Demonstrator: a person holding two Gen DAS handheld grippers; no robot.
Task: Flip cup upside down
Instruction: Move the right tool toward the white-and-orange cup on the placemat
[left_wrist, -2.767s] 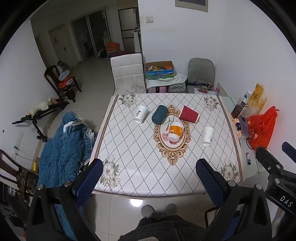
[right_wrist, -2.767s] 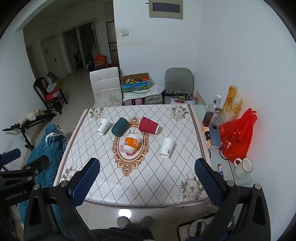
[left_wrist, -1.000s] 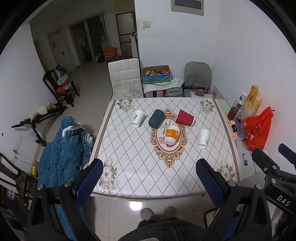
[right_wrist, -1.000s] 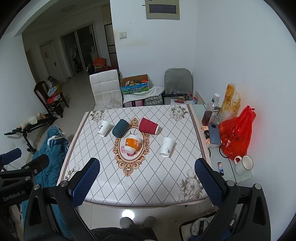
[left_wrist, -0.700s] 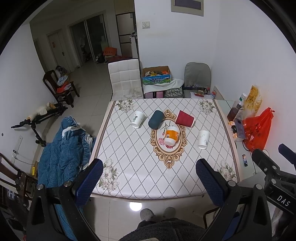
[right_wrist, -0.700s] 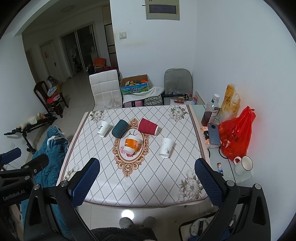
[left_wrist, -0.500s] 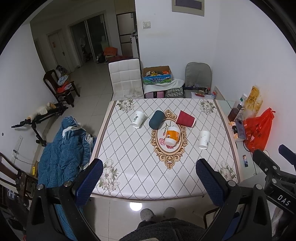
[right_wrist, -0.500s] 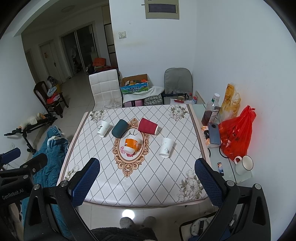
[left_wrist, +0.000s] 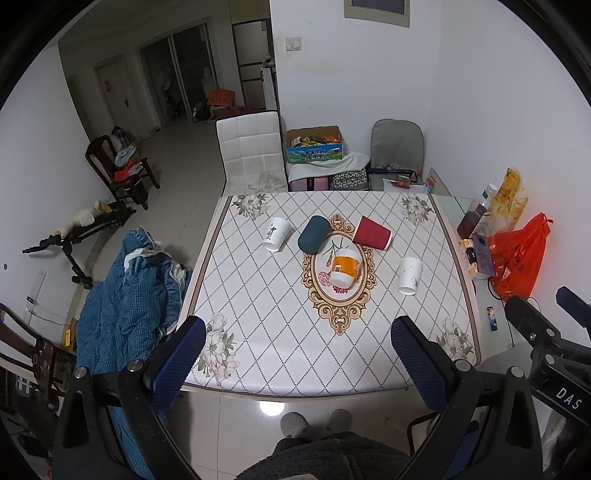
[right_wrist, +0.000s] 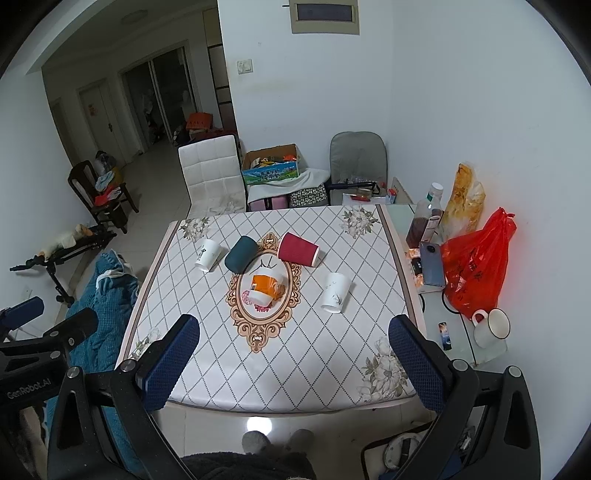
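Several cups lie on their sides on the patterned table (left_wrist: 258, 317): a white cup with black script (left_wrist: 276, 233), a dark teal cup (left_wrist: 313, 239), a red cup (left_wrist: 371, 233), an orange-and-white cup (left_wrist: 345, 267) and a white floral cup (left_wrist: 409, 275). They also show in the right wrist view: script cup (right_wrist: 207, 254), teal cup (right_wrist: 241, 254), red cup (right_wrist: 297, 249), orange cup (right_wrist: 264, 284), floral cup (right_wrist: 335, 292). My left gripper (left_wrist: 297, 352) and right gripper (right_wrist: 293, 354) are both open and empty, high above the table's near edge.
A blue quilt (left_wrist: 125, 295) lies on the floor left of the table. A side shelf on the right holds a red bag (right_wrist: 476, 266), bottles, a phone and a mug (right_wrist: 491, 328). A white chair (left_wrist: 251, 151) and boxes stand behind the table.
Both grippers have risen and drawn back slightly since 2.8 s ago, so the table looks smaller. Cups have not moved. Little change in the last second.
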